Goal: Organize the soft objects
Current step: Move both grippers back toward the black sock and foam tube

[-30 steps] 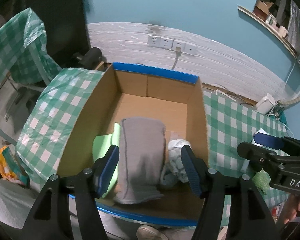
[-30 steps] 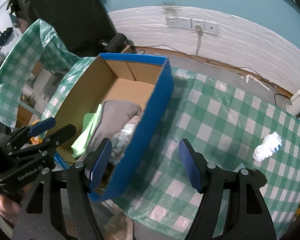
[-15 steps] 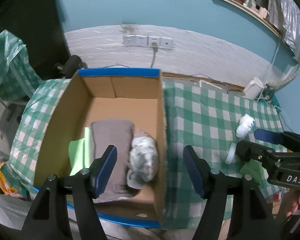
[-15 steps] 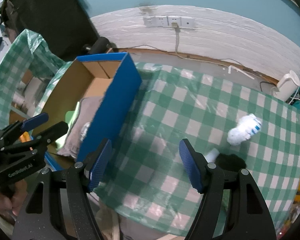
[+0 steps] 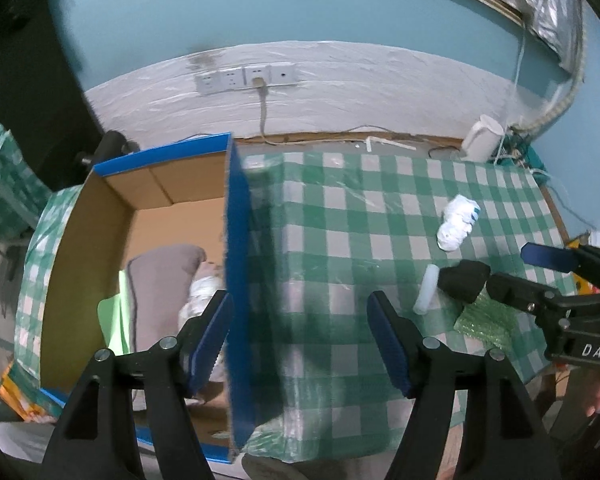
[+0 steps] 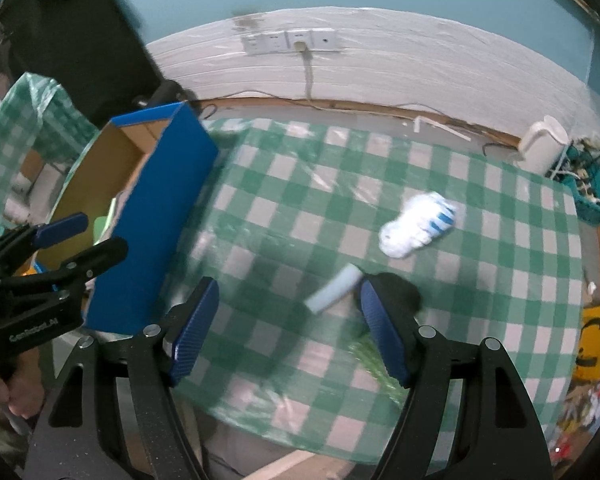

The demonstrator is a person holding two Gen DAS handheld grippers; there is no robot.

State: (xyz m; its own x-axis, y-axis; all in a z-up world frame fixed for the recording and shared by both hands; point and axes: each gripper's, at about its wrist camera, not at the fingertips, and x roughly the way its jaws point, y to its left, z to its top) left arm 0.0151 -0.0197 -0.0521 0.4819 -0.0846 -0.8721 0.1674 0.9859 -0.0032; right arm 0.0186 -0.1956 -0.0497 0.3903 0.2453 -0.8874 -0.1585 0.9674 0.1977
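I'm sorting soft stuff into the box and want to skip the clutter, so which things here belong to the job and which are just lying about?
Part of the job:
- cardboard box
- grey cloth, already in the box
- white rolled sock on the table
- black soft item
- green bubble wrap

Just lying about:
- white tube, unclear whether soft
- wall sockets
- white jug
- checked tablecloth

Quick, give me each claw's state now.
Left claw: open, nothing held, jaws just been opening.
Right claw: open, nothing held.
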